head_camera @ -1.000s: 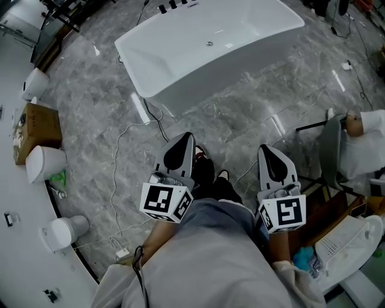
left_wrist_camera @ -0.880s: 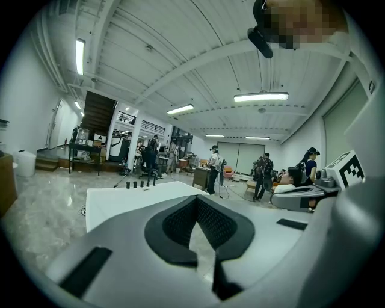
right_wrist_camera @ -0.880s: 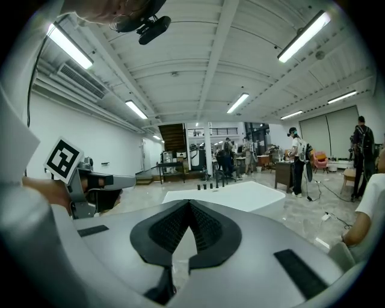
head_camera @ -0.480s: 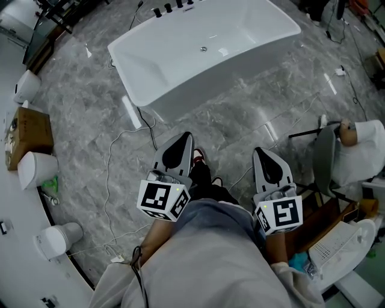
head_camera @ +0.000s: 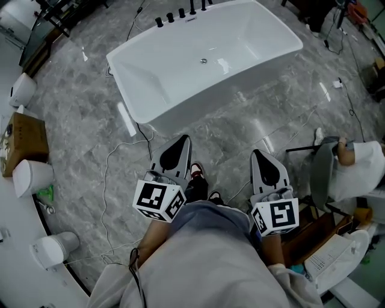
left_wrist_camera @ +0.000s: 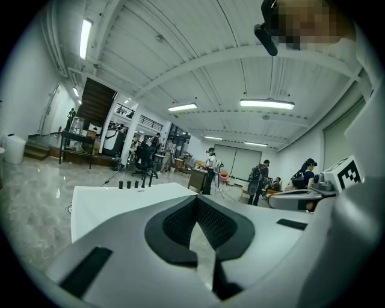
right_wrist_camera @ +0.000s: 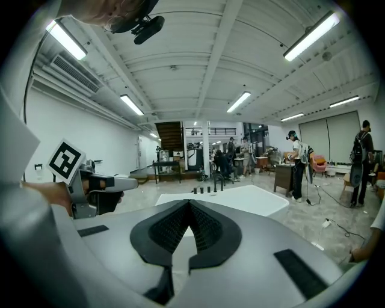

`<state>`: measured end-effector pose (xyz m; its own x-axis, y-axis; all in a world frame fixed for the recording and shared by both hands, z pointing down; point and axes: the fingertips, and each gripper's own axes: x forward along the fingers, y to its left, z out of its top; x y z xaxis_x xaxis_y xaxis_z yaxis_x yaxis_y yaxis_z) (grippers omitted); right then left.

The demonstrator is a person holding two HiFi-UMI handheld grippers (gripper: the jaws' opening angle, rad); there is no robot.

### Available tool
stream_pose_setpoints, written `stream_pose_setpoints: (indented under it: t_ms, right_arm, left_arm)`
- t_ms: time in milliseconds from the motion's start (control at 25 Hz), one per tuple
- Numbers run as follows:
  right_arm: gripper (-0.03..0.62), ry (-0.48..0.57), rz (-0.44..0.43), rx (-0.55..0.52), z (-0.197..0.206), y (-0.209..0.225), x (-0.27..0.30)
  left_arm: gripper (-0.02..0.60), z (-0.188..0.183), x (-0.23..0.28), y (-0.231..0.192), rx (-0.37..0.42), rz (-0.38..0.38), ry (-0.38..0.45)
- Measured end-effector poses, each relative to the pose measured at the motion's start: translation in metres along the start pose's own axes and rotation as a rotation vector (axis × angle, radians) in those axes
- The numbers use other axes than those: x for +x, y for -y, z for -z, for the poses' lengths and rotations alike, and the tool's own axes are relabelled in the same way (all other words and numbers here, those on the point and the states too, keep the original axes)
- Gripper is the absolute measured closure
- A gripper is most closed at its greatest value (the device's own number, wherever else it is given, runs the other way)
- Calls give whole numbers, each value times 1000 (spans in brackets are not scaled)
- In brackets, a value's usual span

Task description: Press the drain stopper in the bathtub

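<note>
Shut tip to tip, nothing pinched: left gripper (head_camera: 182, 139) and right gripper (head_camera: 257, 154), side by side low in the head view. Both aimed toward white rectangular freestanding bathtub (head_camera: 159, 72), well apart from it across grey marbled floor (head_camera: 240, 129). In each gripper view, ribbed black pads meeting at the tips, with only a sliver of light lower down.

Print in sight: black-and-white square markers on left gripper's cube (head_camera: 157, 200) and right gripper's cube (head_camera: 275, 218), the right one shaped rather like a 5.

Inside the bathtub, small round metal drain stopper (head_camera: 204, 61) on the bottom, nearer the far long side, untouched. Row of black tap fittings (head_camera: 180, 13) on the far rim.

At left edge, brown cardboard box (head_camera: 24, 141), contents not visible. Just beside it, white rounded ceramic fixture (head_camera: 30, 177).
</note>
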<state>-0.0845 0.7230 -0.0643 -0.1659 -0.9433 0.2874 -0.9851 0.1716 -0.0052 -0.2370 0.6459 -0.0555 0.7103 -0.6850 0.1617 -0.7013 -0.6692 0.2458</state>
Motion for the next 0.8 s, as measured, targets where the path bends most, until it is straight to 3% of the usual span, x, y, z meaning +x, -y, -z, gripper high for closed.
stream_pose_setpoints:
  t_ms: [400, 800]
  right_arm:
    - [582, 28, 4, -35, -31, -10, 61]
    - [582, 25, 16, -29, -36, -5, 83]
  left_arm:
    - [575, -32, 25, -52, -17, 29, 74]
    - [575, -39, 41, -75, -4, 36, 58]
